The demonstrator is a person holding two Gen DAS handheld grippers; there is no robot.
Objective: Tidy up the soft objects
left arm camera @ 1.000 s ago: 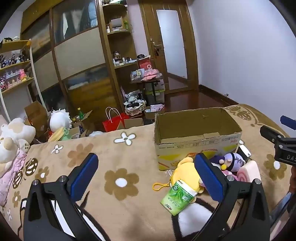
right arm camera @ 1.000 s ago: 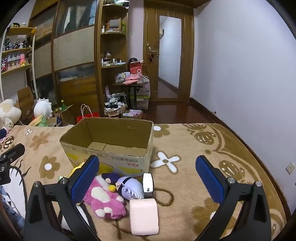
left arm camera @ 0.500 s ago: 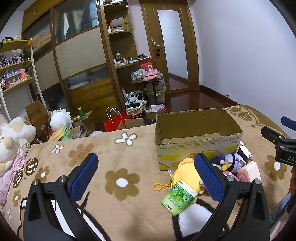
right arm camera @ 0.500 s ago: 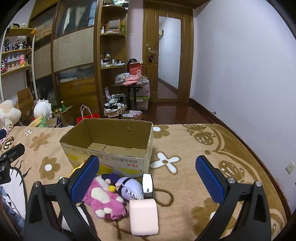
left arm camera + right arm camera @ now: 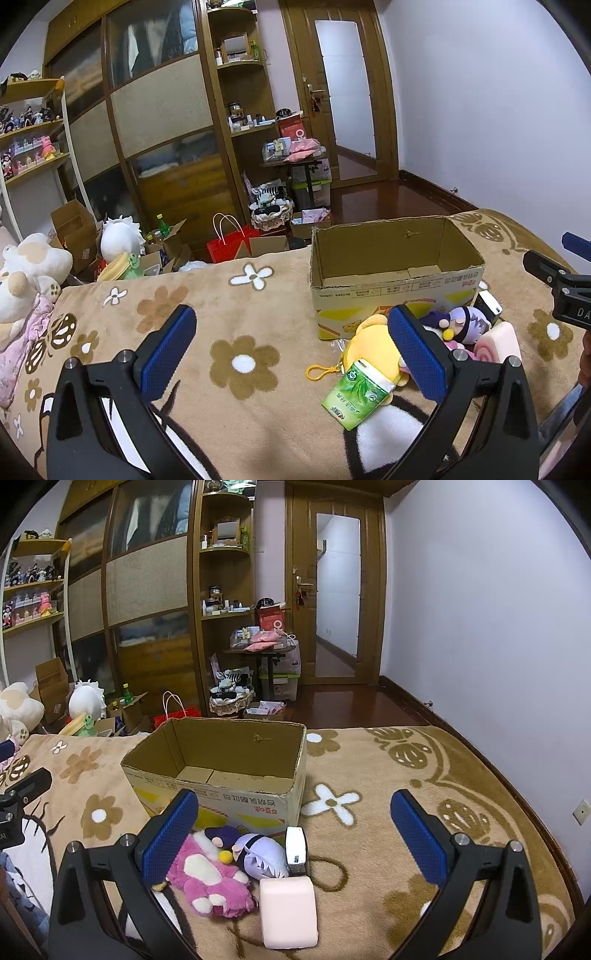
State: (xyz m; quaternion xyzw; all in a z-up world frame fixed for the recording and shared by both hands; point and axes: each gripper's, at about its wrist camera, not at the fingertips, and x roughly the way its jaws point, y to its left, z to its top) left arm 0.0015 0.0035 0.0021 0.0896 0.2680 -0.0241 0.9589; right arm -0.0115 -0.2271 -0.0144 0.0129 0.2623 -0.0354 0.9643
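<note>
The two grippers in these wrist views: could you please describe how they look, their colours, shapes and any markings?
Both look alike. The left gripper has a matte black, angular frame that forks into two arms, each with silver screw heads and a flat blue pad with a fine dotted texture. The right gripper is built the same way. From the left view, its black body shows white letters, cut off at the edge. No cables show.

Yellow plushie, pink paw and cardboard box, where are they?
yellow plushie (image 5: 373, 341), left wrist view, its round body.
pink paw (image 5: 210, 882), right wrist view, its furry palm.
cardboard box (image 5: 236, 801), right wrist view, front wall.
</note>
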